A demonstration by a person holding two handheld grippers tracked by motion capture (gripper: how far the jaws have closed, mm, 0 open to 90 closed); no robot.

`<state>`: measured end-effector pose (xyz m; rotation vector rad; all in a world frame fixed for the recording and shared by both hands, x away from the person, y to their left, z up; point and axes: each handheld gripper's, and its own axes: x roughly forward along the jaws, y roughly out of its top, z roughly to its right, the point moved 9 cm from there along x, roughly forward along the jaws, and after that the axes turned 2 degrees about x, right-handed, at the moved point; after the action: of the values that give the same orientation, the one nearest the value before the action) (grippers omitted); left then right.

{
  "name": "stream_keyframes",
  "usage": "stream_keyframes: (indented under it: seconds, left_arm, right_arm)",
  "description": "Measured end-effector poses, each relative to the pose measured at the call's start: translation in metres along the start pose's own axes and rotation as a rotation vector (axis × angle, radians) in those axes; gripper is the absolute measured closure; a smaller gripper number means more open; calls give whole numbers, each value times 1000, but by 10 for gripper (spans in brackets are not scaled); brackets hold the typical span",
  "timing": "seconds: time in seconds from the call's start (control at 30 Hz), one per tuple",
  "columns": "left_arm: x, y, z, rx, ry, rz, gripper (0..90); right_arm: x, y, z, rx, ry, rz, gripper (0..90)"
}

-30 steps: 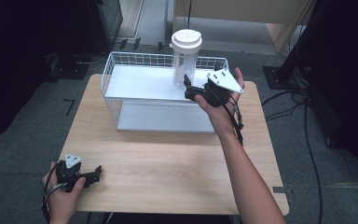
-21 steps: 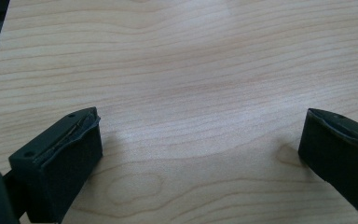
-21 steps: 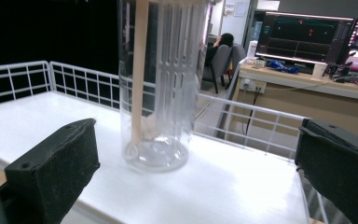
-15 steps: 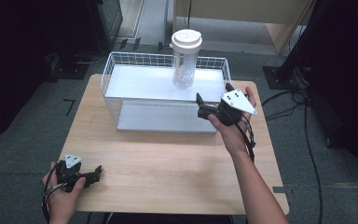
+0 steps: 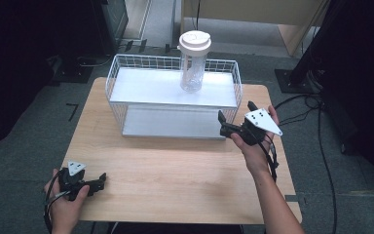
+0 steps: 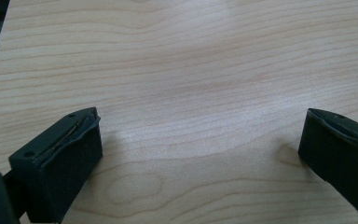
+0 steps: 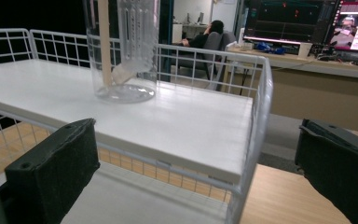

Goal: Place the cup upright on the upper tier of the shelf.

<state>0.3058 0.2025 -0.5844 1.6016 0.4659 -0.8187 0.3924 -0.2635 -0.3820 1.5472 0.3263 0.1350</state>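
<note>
From the high view, the clear bottle (image 5: 193,61) stands upright, long axis vertical, on the top shelf of the white wire rack (image 5: 126,92), up and to the left of my right gripper (image 5: 235,122), which sits just off the rack's right front corner with jaws spread and empty; my left gripper (image 5: 99,180) is well apart at the table's (image 5: 175,175) near-left corner. In the left gripper view I've got wide-open jaws over bare wood, holding nothing. In the right gripper view the bottle's base (image 7: 123,88) is ahead and left of the open jaws, past the shelf edge, so I'd judge the right hand is the nearer one.
</note>
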Motion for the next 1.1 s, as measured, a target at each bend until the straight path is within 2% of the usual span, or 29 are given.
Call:
stream_keyframes:
  seconds: [0.33, 0.73, 1.1]
  left_arm:
    - [0, 0, 0, 0, 0, 1, 0]
    - [0, 0, 0, 0, -1, -1, 0]
    - [0, 0, 0, 1, -1, -2, 0]
  right_arm:
    - [-15, -25, 22, 15, -47, -32, 0]
    - [-34, -67, 51, 34, -95, -100, 0]
    - [-53, -97, 76, 51, -144, -145, 0]
